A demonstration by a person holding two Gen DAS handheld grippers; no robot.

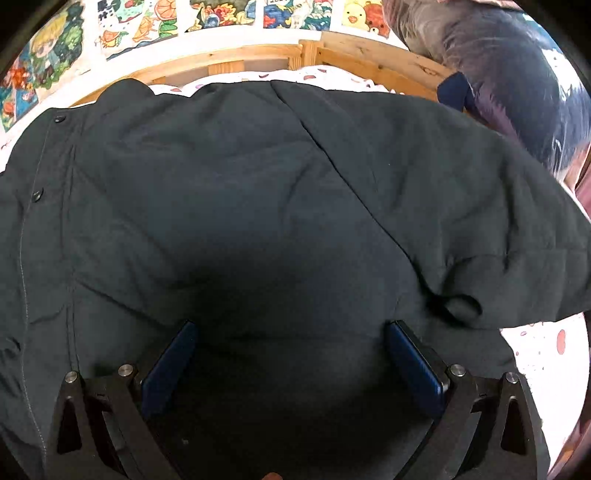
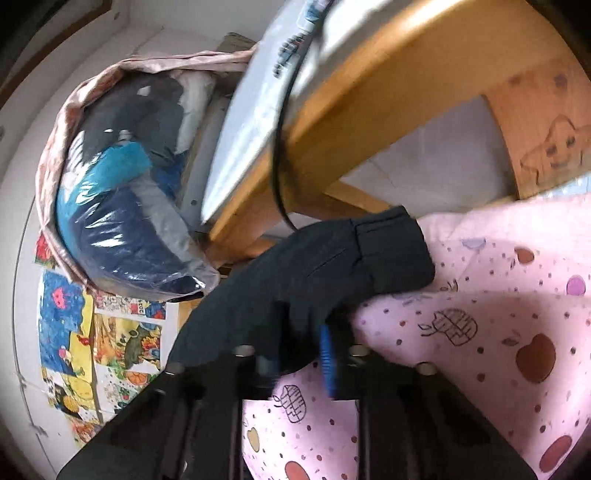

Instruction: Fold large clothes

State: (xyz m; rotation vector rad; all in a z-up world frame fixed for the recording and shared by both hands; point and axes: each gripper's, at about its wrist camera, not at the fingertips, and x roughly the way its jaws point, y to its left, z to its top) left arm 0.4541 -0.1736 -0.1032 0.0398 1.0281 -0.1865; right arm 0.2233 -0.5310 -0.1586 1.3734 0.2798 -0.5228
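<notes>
Jacket, dark, padded, spread flat across bed sheet, filling most of left wrist view. 2 snap buttons along placket at left edge. Long seam running diagonally from top centre toward lower right. One fold of fabric lapped over at right, small loop visible at its lower edge. Wooden bed frame just beyond top edge of jacket; wall of coloured drawings above that.

Left gripper: jaws wide, blue pads well apart, nothing between them, poised directly over jacket body. Contact with fabric: cannot tell.

Right gripper: jaws narrow, closed on dark fabric of jacket sleeve; blue pad edge visible against cloth. Sleeve lifted off sheet, cuff end pointing away from camera, hanging near wooden frame. Right wrist view tilted and motion-blurred.

Sheet in right wrist view: pink, printed with apples and dots, bare below and right of sleeve. Black cable running down along the frame, above the sleeve. Clear plastic bag of bundled clothes, blue and grey, on far side of frame, with pinkish cloth draped around it. Drawings on wall below the bag in this view.

Dark furry or hair-like mass at top right of left wrist view; identity not determinable.
</notes>
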